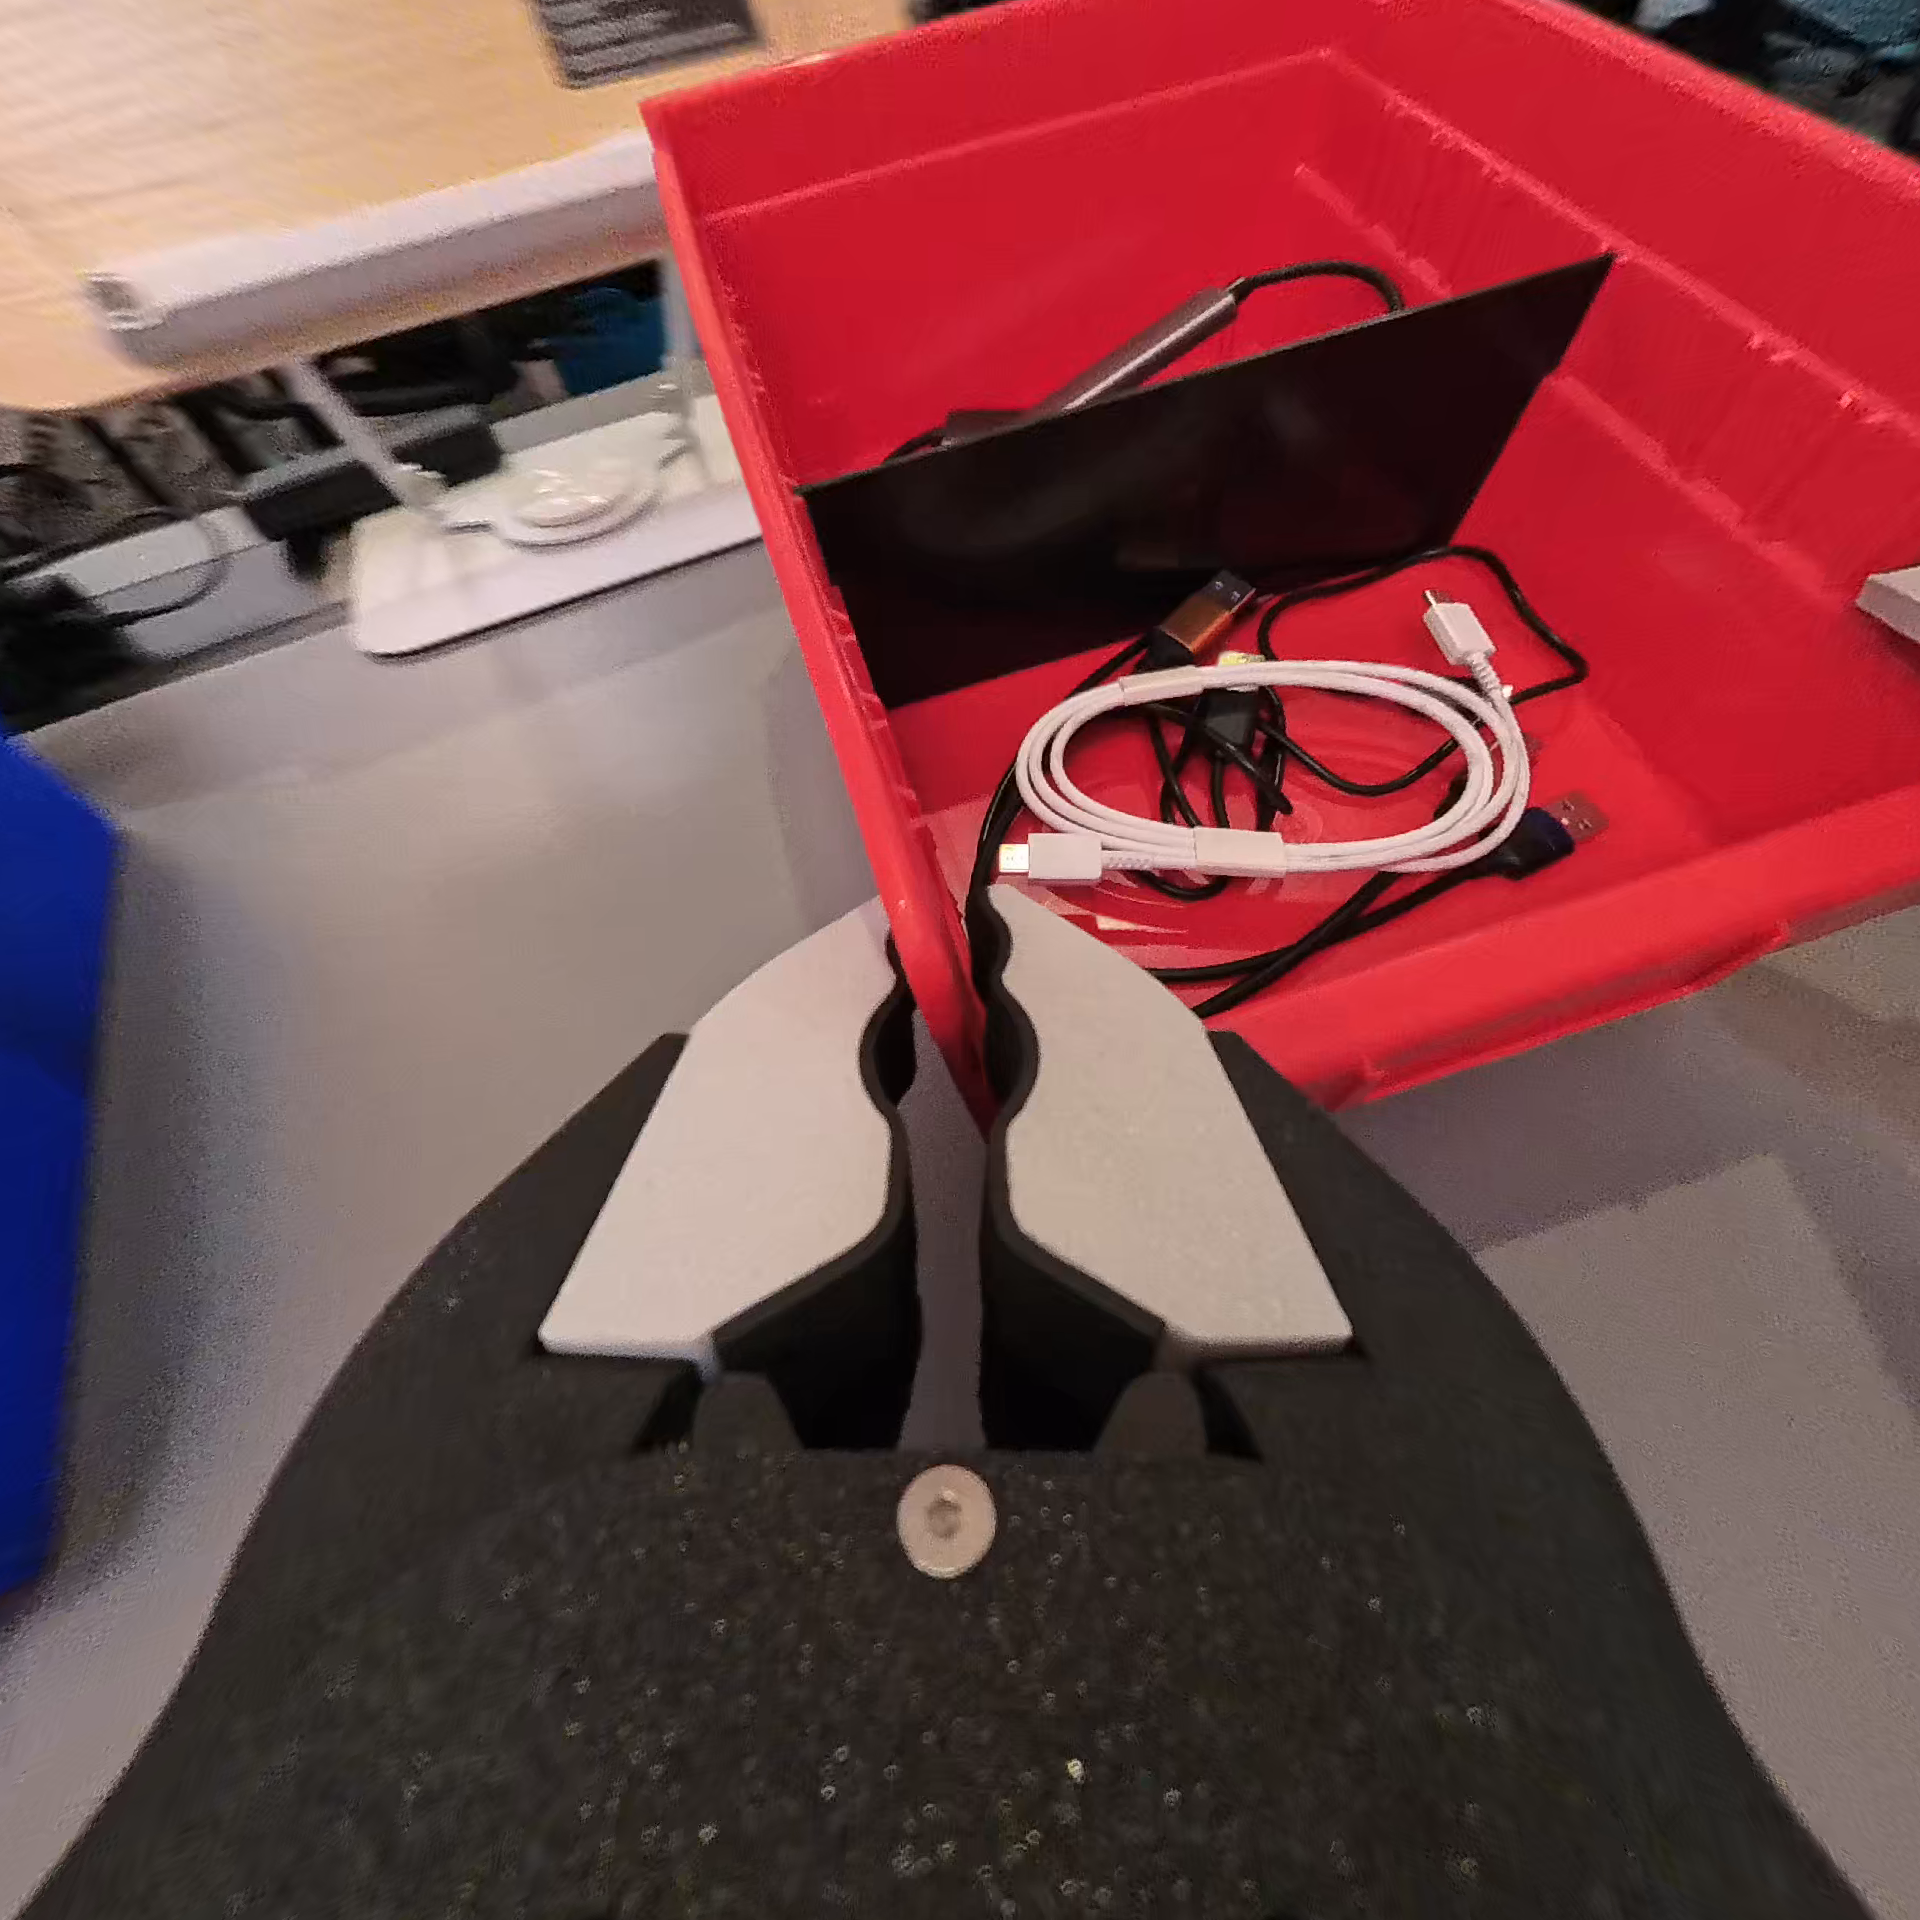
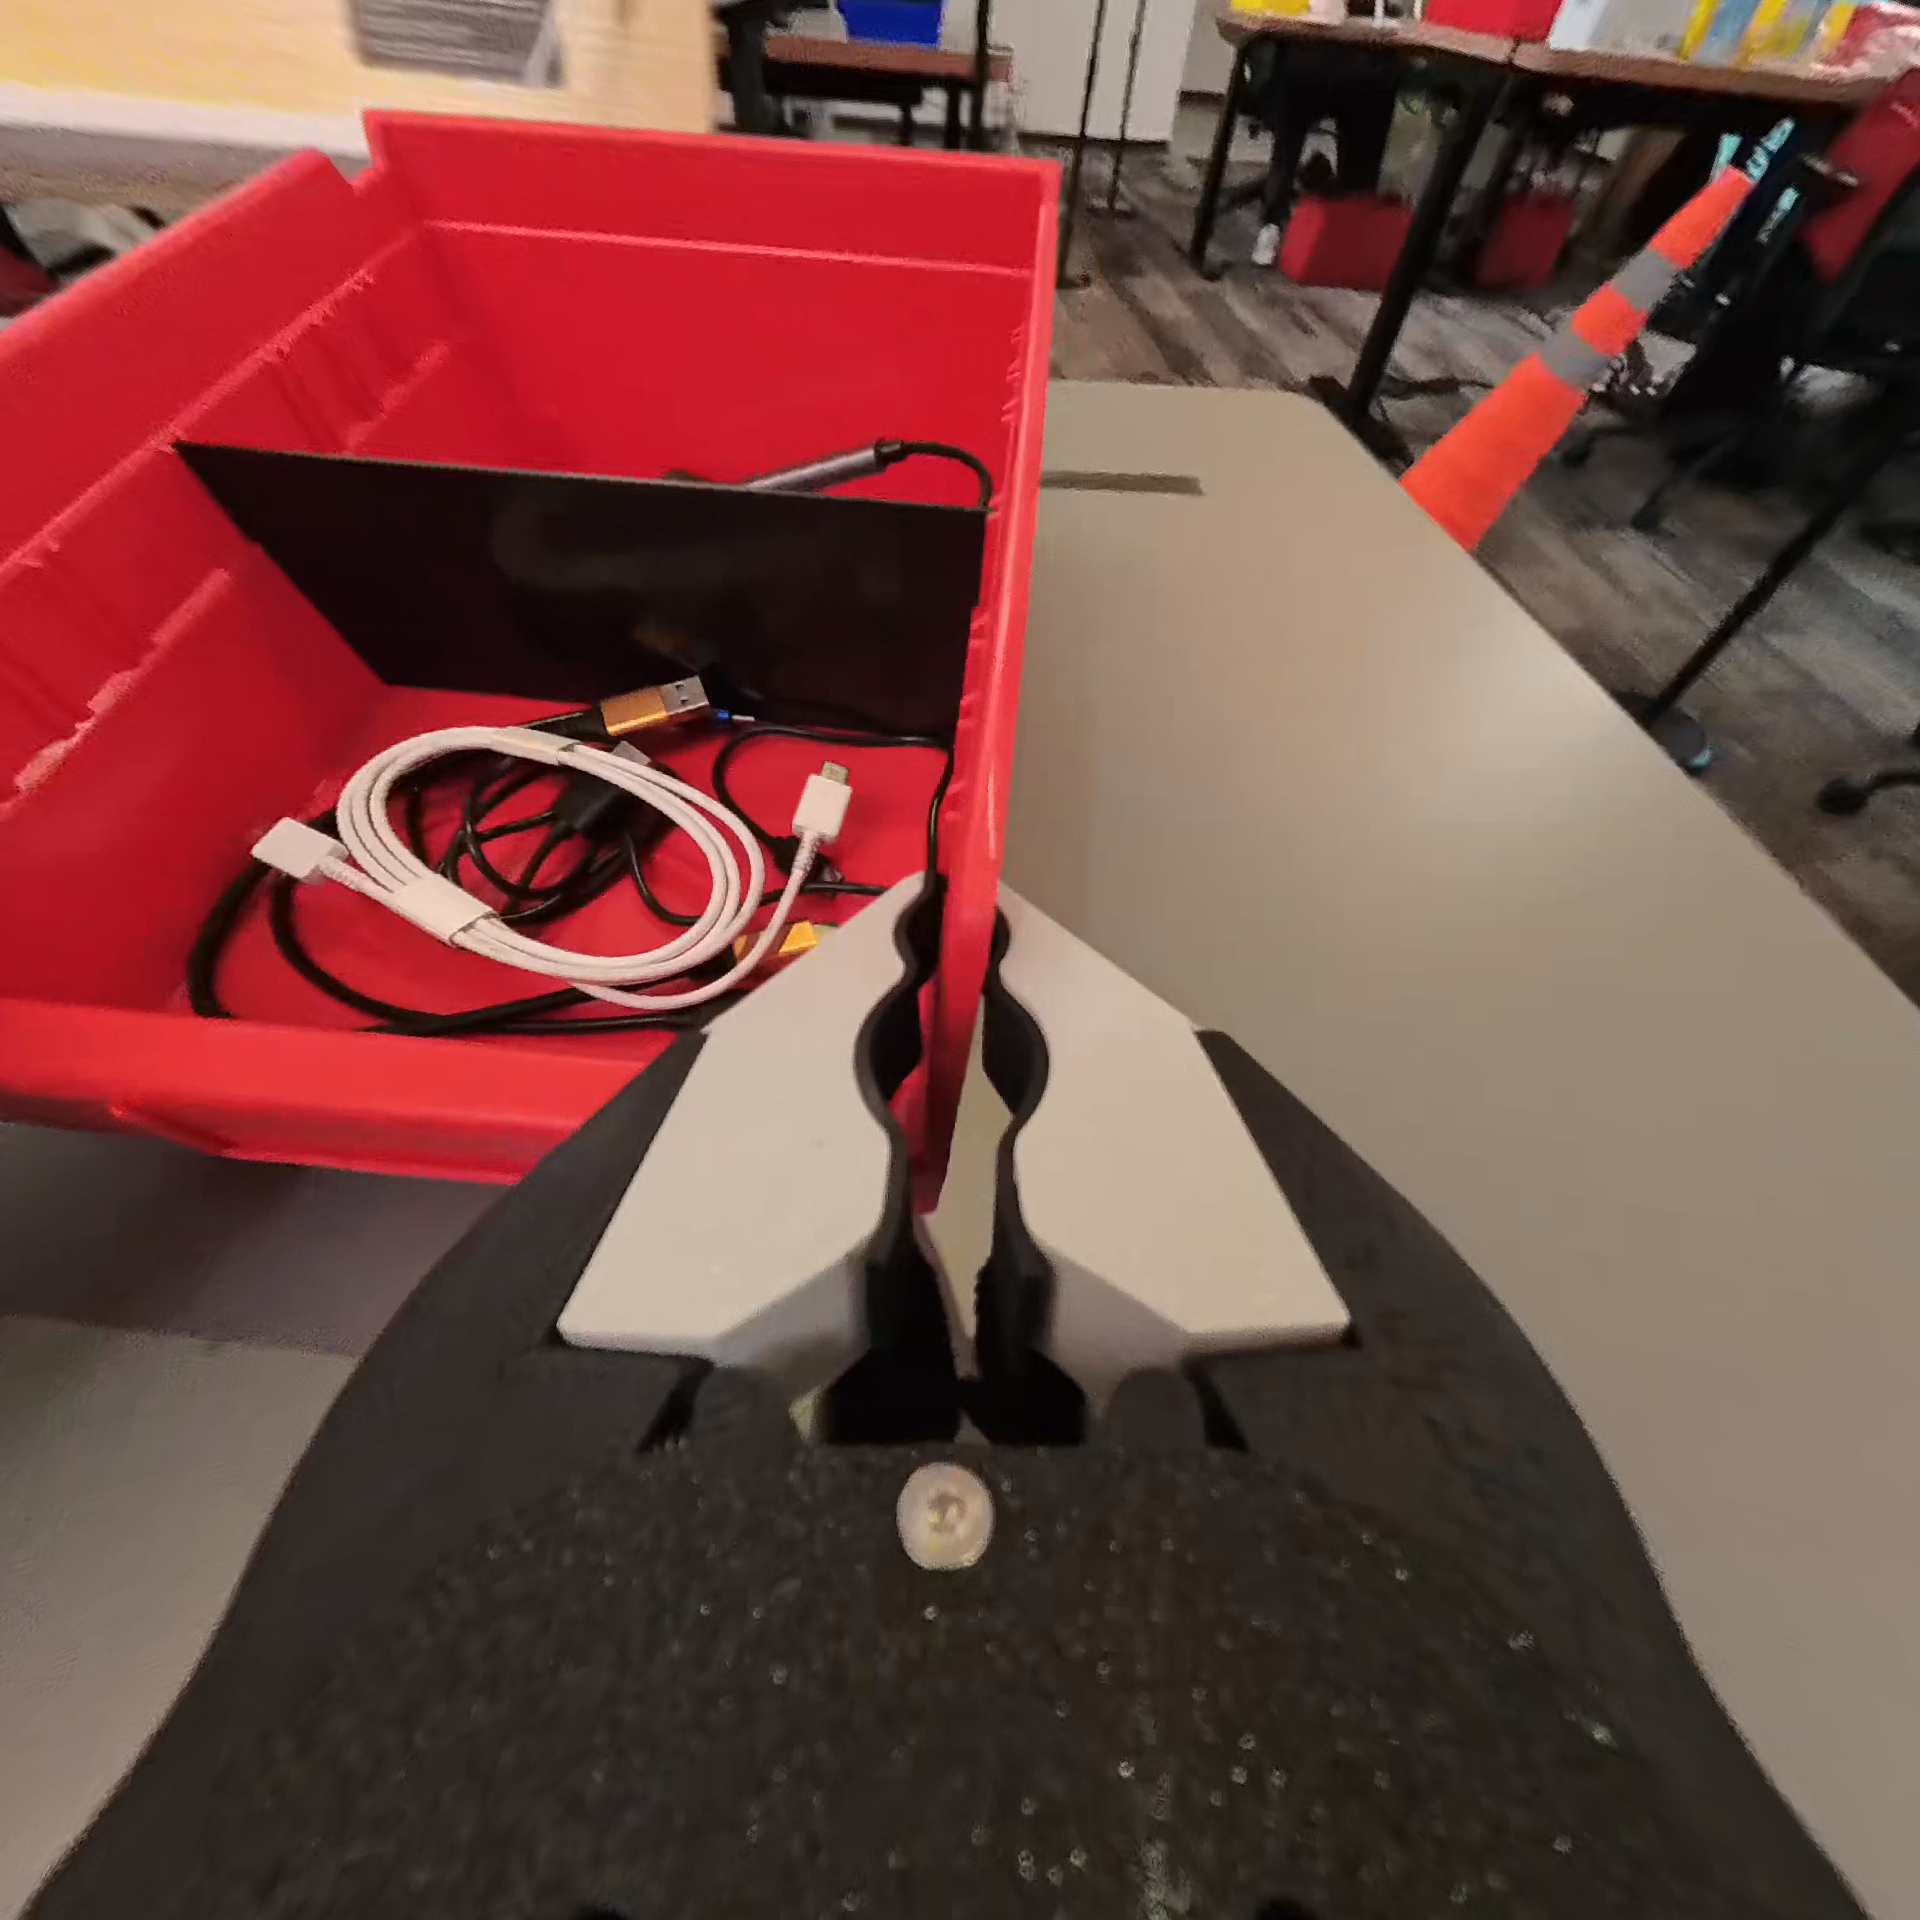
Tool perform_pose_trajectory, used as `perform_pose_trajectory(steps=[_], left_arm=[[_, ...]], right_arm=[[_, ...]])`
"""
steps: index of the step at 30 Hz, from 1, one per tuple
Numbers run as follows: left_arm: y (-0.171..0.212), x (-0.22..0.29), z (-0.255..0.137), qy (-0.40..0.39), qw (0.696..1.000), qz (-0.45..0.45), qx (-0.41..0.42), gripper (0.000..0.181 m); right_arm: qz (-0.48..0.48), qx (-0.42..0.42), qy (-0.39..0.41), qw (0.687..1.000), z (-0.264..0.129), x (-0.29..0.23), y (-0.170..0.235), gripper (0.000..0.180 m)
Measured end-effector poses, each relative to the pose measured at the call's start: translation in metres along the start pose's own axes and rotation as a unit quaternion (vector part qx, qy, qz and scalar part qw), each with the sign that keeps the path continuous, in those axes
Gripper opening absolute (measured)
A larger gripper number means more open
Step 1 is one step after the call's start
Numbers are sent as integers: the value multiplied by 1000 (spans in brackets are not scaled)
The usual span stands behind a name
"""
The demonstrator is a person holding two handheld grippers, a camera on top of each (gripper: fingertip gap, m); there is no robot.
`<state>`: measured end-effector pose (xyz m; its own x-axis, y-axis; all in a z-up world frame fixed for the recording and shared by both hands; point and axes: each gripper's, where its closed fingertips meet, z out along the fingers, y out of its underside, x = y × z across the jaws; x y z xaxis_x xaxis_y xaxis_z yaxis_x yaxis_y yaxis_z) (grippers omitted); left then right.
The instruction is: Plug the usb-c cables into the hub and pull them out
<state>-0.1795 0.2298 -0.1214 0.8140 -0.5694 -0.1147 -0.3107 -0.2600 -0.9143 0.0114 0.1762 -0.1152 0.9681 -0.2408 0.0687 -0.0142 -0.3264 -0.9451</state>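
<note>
A red bin [image 1: 1039, 260] stands on a grey table [image 1: 468, 935]. My left gripper [image 1: 940, 925] is shut on the bin's left side wall, one finger inside and one outside. My right gripper [image 2: 961, 914] is shut on the bin's right side wall [image 2: 987, 727] in the same way. In the near compartment lie a coiled white cable [image 1: 1278, 769], also in the right wrist view [image 2: 561, 862], and tangled black cables [image 1: 1226, 748] with USB plugs. A black divider [image 1: 1195, 488] crosses the bin. Behind it a grey hub [image 1: 1143, 348] with a black lead leans; it also shows in the right wrist view [image 2: 821, 468].
A blue object [image 1: 42, 1143] stands at the left edge of the table. An orange cone [image 2: 1558, 364] stands on the floor past the table's right edge. Other tables and chairs stand farther back. My hands' fingertips stand some 20 centimeters from each other.
</note>
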Motion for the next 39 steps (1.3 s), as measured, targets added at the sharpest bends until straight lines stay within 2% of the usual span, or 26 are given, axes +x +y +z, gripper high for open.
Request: perform_pose_trajectory(steps=[6, 10, 17, 19, 20, 21, 23, 25, 27, 29, 30, 32, 34, 39], left_arm=[[19, -95, -50, -98, 995, -36, 1, 4], [39, -145, -60, -109, 991, -84, -9, 4], [59, -156, -62, -107, 990, -89, -29, 7], [52, -153, -69, -110, 990, -84, -13, 8], [42, -151, -76, -109, 991, -78, 8, 14], [30, -149, -87, -105, 991, -74, 30, 22], [8, -148, -117, -92, 990, -80, 67, 24], [3, -162, -150, -88, 988, -97, 78, 25], [17, -200, -177, -120, 985, -104, 70, 32], [49, -254, -191, -163, 979, -118, 25, 44], [66, -280, -194, -176, 975, -135, 0, 51], [96, -325, -196, -194, 965, -170, -38, 48], [110, -354, -192, -206, 959, -192, -42, 47], [115, -375, -154, -169, 963, -208, -40, 42]], right_arm=[[-19, 26, -74, 997, 4, -104, -11, 3], [-30, 7, -110, 993, 13, -163, -12, 3], [-35, -24, -148, 988, 30, -188, -2, 3], [-42, -22, -151, 987, 29, -186, -3, 3], [-36, -20, -162, 986, 27, -185, -4, 4], [-32, -14, -173, 984, 22, -182, -7, 5], [-43, 12, -187, 981, 5, -174, -18, 16], [-78, 41, -200, 976, -15, -168, -25, 27], [-97, 68, -229, 966, -37, -170, -28, 27], [-92, 89, -284, 950, -62, -186, -27, 27], [-89, 98, -317, 939, -76, -198, -25, 27], [-98, 99, -356, 924, -95, -225, -17, 27], [-123, 94, -371, 916, -105, -250, -6, 30], [-158, 63, -414, 894, -118, -305, 15, 32]])
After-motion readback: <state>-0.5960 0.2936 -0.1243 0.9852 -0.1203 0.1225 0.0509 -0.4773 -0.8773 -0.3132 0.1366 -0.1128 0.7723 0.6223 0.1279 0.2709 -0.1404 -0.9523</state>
